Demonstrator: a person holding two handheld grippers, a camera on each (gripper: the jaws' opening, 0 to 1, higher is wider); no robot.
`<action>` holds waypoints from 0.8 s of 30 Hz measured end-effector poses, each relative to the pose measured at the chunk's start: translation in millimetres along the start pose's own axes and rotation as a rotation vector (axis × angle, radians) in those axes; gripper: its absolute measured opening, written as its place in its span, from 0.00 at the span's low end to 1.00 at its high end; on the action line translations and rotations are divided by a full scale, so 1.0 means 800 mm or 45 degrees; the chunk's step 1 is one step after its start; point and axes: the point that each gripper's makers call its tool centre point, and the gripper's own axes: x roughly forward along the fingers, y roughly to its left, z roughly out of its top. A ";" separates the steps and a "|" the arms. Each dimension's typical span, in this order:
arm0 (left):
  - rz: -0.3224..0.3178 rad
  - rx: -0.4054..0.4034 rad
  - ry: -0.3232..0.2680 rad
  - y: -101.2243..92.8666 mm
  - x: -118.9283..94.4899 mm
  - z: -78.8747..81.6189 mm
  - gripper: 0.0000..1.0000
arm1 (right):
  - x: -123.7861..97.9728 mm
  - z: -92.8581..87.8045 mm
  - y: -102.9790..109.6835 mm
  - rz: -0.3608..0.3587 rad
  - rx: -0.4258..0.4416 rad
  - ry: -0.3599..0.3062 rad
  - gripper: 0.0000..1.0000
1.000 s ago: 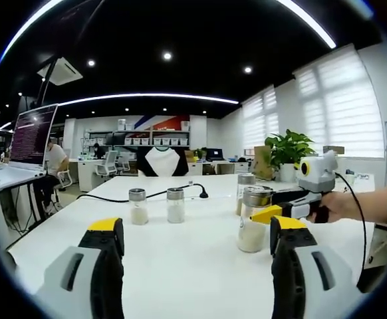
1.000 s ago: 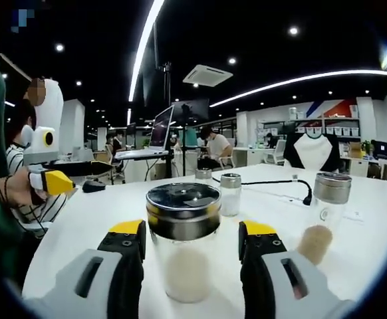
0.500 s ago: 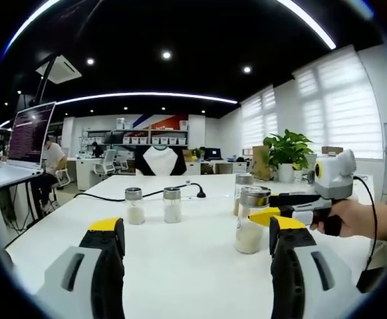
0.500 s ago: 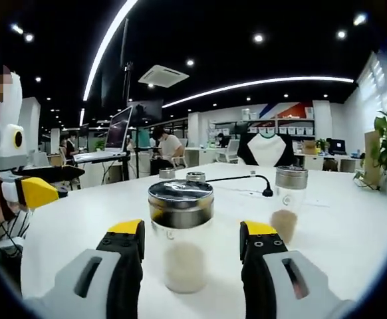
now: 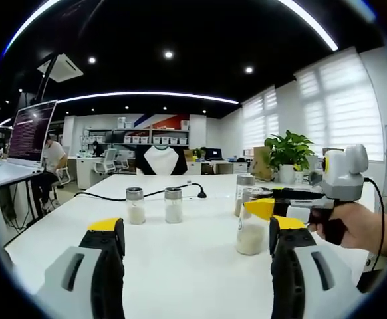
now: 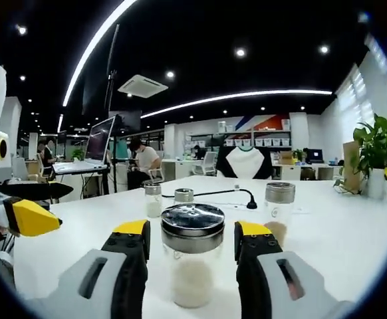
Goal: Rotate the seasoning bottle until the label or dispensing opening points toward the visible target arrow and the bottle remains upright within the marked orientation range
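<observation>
Since a second ago the right tongs [image 6: 190, 242] have swung around the bottle [image 6: 193, 256], so the backdrop behind it has shifted from the monitor toward the shelving and the plant [image 6: 378, 143]; the bottle stands upright on the white table [image 6: 333, 232], as before. Its long axis is vertical, metal lid up, pale powder in the lower part; no label, opening or arrow can be made out. It sits between the right tongs' yellow-tipped jaws, which are spread with a gap on each side, gripping nothing.

From the left gripper view the same bottle [image 5: 251, 226] is seen side-on ahead and right of the left tongs [image 5: 197, 236], whose jaws are wide apart and empty. That view shows the right tongs [image 5: 263, 207] reaching in beside the bottle, held by a hand [image 5: 353, 226]. The right gripper view shows the left tongs [image 6: 30, 216] at its left edge.

Four bottles in all: the near one, a taller jar [image 5: 243, 193] behind it, and two small shakers [image 5: 155, 205] side by side, with a black cable [image 5: 180, 191] behind them.
</observation>
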 end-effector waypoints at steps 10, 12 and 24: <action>-0.015 -0.002 0.000 -0.006 -0.001 -0.001 0.95 | 0.006 0.003 0.000 -0.041 0.004 0.020 0.43; -0.010 0.001 -0.002 -0.005 -0.001 -0.001 0.95 | 0.004 0.002 -0.008 -0.078 0.000 0.024 0.38; -0.019 -0.001 -0.007 -0.006 -0.001 -0.001 0.95 | 0.004 0.001 -0.005 -0.085 0.002 0.043 0.37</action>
